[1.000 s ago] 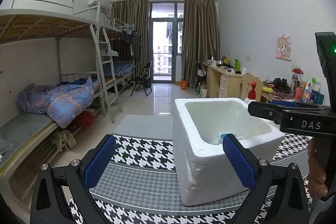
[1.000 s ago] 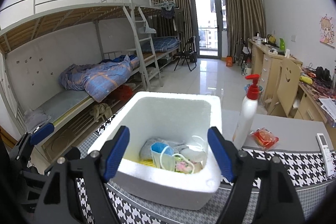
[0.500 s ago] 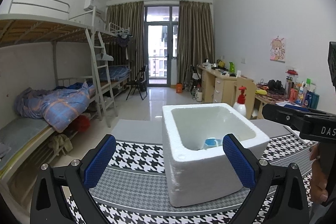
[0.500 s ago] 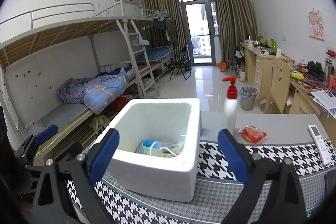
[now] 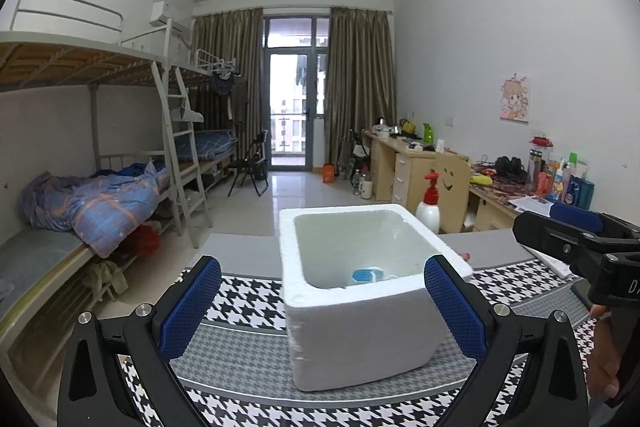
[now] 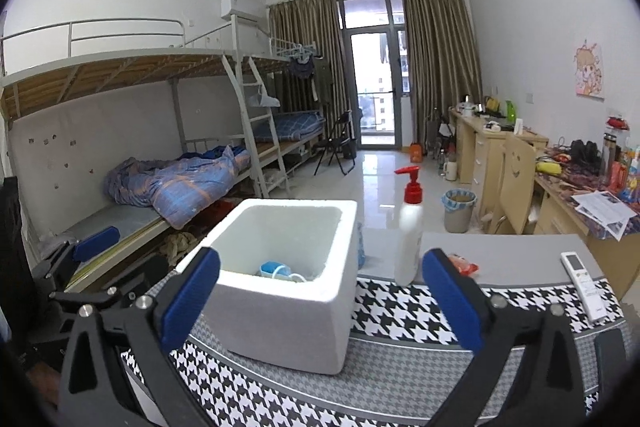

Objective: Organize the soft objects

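Note:
A white foam box (image 5: 360, 339) stands on the houndstooth cloth, with soft items inside; a blue face mask (image 5: 362, 274) shows at its bottom. My left gripper (image 5: 320, 287) is open and empty, held back from the box's near wall. The right gripper (image 5: 576, 231) juts in from that view's right edge. In the right wrist view the box (image 6: 288, 323) sits ahead and slightly left, the mask (image 6: 272, 269) just visible over its rim. My right gripper (image 6: 320, 291) is short of the box, its jaws opening wide with nothing between them. The left gripper (image 6: 96, 239) shows at far left.
A white pump bottle with a red top (image 6: 408, 239) stands right of the box, a red packet (image 6: 464, 265) beside it. A white remote (image 6: 584, 285) lies at the table's right. Bunk beds (image 6: 168, 183) line the left wall, desks (image 6: 496, 147) the right.
Both grippers have drawn back from the box, which now looks smaller and farther off. The right gripper's jaws have spread wider. Less of the box's contents shows over the rim.

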The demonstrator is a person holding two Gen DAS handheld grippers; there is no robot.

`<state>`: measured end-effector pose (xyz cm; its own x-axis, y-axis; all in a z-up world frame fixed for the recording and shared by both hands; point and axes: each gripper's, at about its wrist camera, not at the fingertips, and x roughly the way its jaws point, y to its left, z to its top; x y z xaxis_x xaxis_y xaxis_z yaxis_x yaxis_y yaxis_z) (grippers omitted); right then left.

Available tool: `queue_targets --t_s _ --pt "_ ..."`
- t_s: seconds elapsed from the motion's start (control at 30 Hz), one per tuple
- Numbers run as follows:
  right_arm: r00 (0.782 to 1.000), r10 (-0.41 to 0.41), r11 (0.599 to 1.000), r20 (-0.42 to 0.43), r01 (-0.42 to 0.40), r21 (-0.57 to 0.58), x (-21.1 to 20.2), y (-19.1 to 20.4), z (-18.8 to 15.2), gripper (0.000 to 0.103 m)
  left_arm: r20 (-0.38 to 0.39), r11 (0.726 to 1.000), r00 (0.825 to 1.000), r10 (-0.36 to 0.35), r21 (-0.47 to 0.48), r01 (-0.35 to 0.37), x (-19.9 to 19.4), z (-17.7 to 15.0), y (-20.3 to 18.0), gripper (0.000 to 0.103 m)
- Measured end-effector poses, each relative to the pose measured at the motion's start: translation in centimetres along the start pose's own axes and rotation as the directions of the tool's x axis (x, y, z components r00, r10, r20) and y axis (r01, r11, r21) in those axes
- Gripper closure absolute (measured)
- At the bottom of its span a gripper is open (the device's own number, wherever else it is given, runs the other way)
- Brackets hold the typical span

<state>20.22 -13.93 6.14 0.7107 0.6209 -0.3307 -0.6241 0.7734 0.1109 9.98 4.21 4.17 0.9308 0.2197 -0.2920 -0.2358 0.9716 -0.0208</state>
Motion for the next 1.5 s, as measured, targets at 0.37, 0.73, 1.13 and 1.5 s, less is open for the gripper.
queue_targets --t_s 0.37,0.73,1.13,1.5 --pt "0.998 -0.033 0.999 0.058 0.033 0.002 -3.2 -0.5 -0.8 0.001 0.042 0.999 0.998 -0.039 0.001 0.039 -1.8 0.3 -1.5 0.001" --pt "0.991 -0.074 0.997 0.109 0.074 0.0 -6.6 -0.9 -2.5 0.001 0.077 0.997 0.994 -0.075 0.019 0.073 -3.7 0.1 -2.9 0.001" --pt "0.98 -0.116 0.993 0.158 0.116 0.012 -8.2 -0.8 -4.4 0.001 0.128 0.997 0.989 -0.073 0.037 0.069 -5.3 -0.9 -3.0 0.001" --pt "0.98 -0.114 0.993 0.16 0.116 0.001 -8.4 -0.8 -6.3 0.001 0.138 0.998 0.989 -0.061 0.016 0.06 -5.6 -2.3 -2.3 0.001"
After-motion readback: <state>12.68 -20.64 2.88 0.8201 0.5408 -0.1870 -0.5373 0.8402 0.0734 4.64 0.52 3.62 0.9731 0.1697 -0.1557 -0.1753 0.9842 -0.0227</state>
